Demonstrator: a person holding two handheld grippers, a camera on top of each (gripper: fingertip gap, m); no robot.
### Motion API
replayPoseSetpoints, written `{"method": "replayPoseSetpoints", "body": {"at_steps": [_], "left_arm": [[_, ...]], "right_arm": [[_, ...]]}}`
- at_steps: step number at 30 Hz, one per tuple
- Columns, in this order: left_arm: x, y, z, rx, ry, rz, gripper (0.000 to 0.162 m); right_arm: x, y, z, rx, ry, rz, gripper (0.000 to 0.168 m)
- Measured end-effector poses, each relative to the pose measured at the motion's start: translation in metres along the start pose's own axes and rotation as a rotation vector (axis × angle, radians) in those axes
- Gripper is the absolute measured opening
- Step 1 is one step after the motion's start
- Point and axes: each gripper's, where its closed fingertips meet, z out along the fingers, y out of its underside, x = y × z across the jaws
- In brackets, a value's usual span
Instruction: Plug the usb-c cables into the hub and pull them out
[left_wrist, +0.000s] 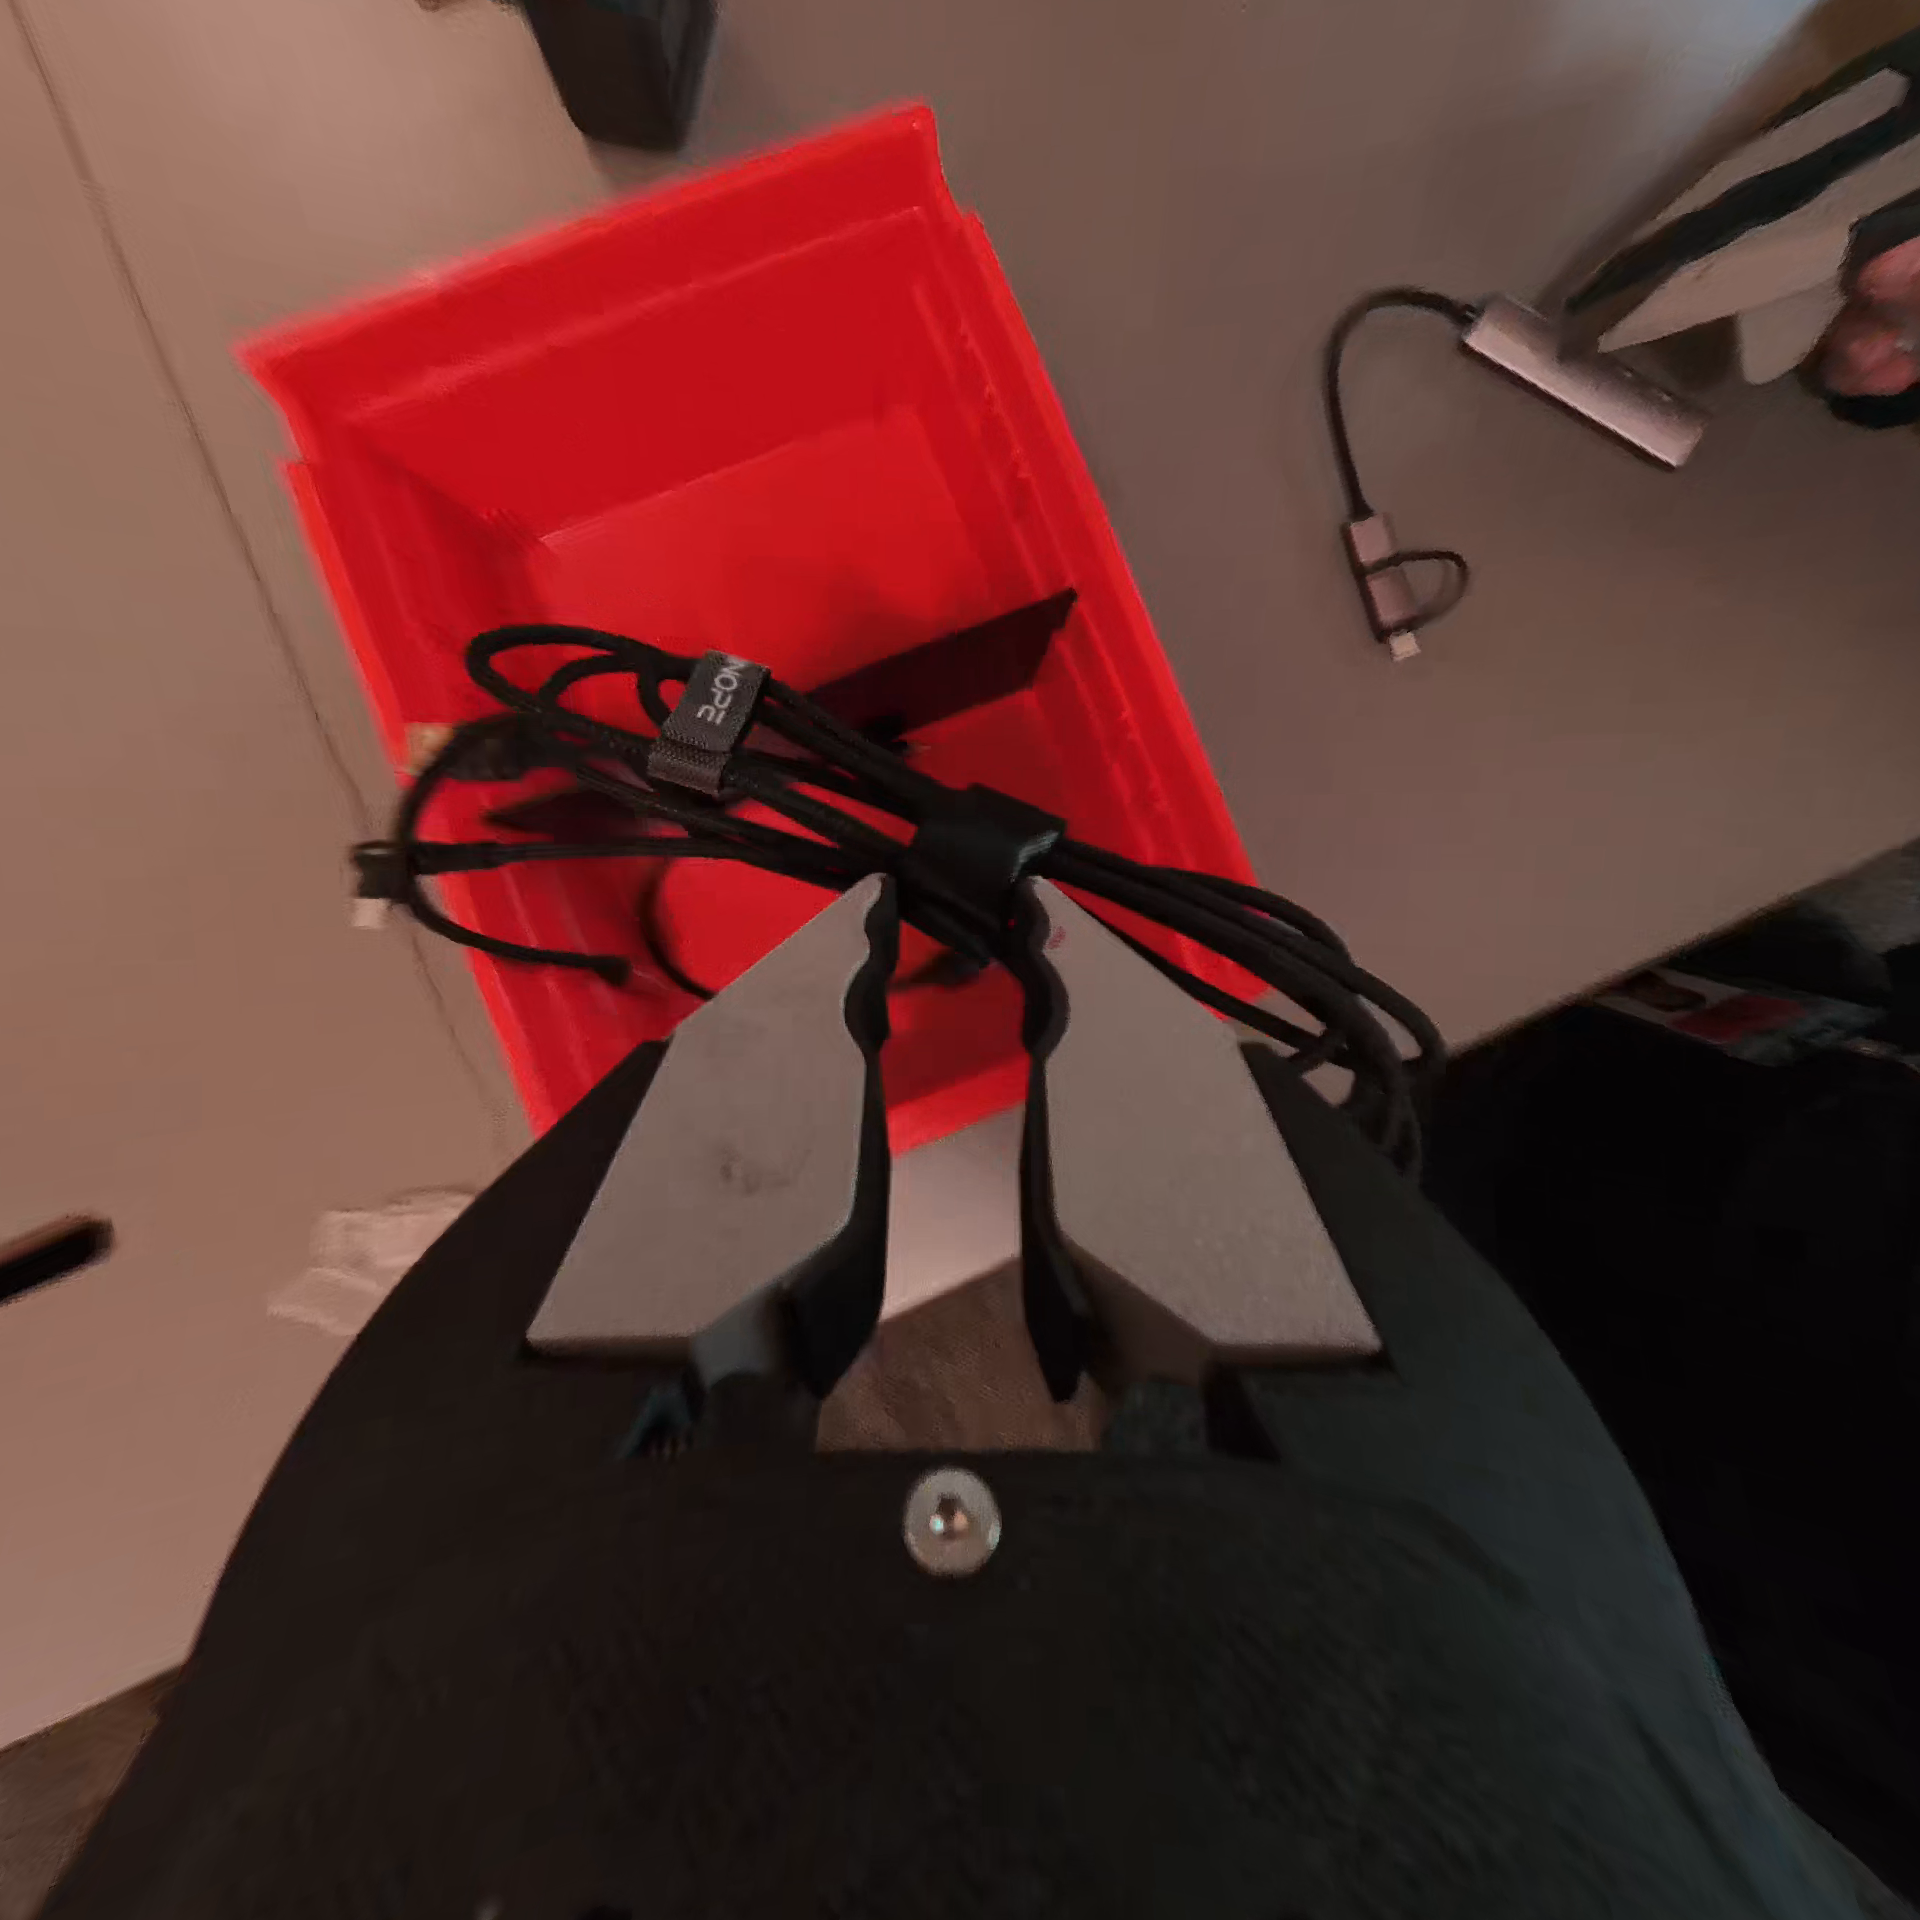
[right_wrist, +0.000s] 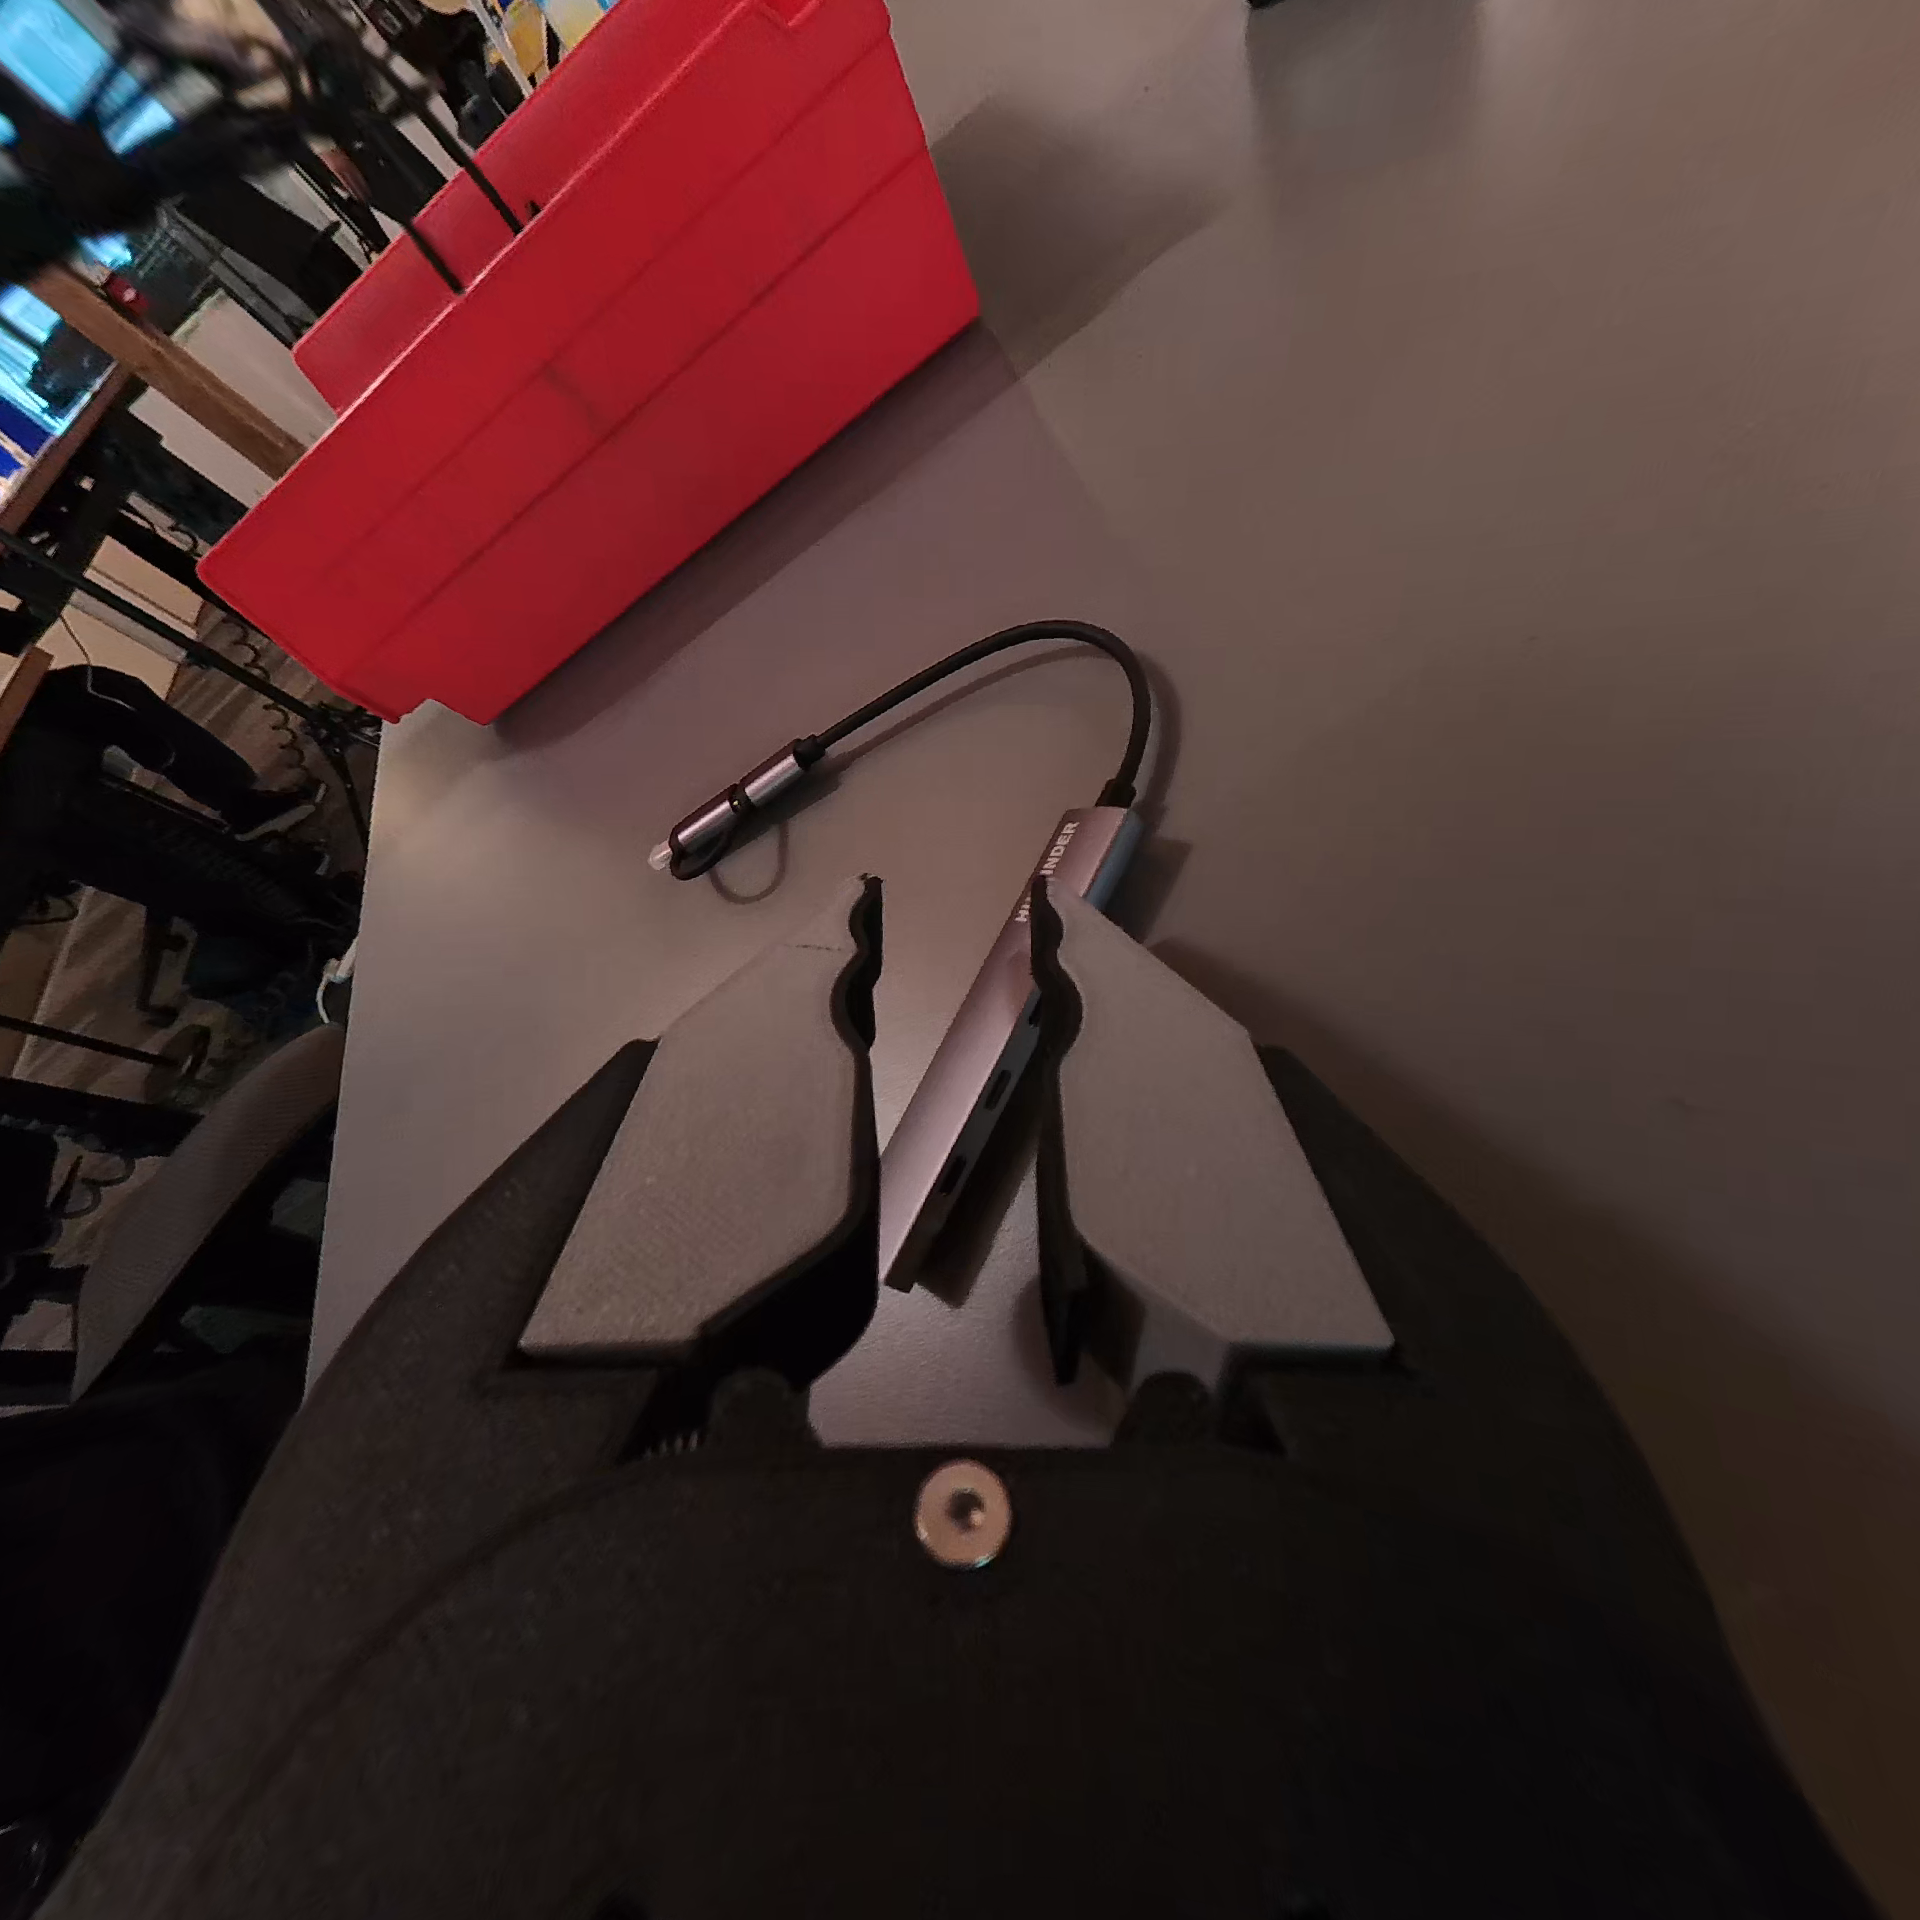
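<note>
Broadly, a grey table carries a red bin at twelve o'clock of the left gripper, whose fingers clamp a bundle of black usb-c cables above the bin. At two o'clock lies the grey hub; the right gripper, parted narrowly, straddles it without gripping.
</note>
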Motion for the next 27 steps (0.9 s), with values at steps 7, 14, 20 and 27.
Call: {"method": "replayPoseSetpoints", "body": {"at_steps": [7,14,20,27], "left_arm": [[0.052,0.061,0.029,-0.323,0.429,-0.103,0.02],[0.067,0.012,0.004,-0.119,0.651,-0.16,0.02],[0.044,-0.028,-0.006,0.113,0.589,-0.199,0.02],[0.07,-0.026,-0.024,0.101,0.723,-0.123,0.02]], "right_arm": [[-0.003,0.002,0.001,-0.013,-0.005,-0.007,0.025],[-0.003,0.003,0.002,-0.018,-0.007,-0.006,0.025],[-0.004,0.004,0.002,-0.021,-0.006,-0.009,0.025],[-0.004,0.004,0.002,-0.018,-0.012,-0.002,0.025]]}}
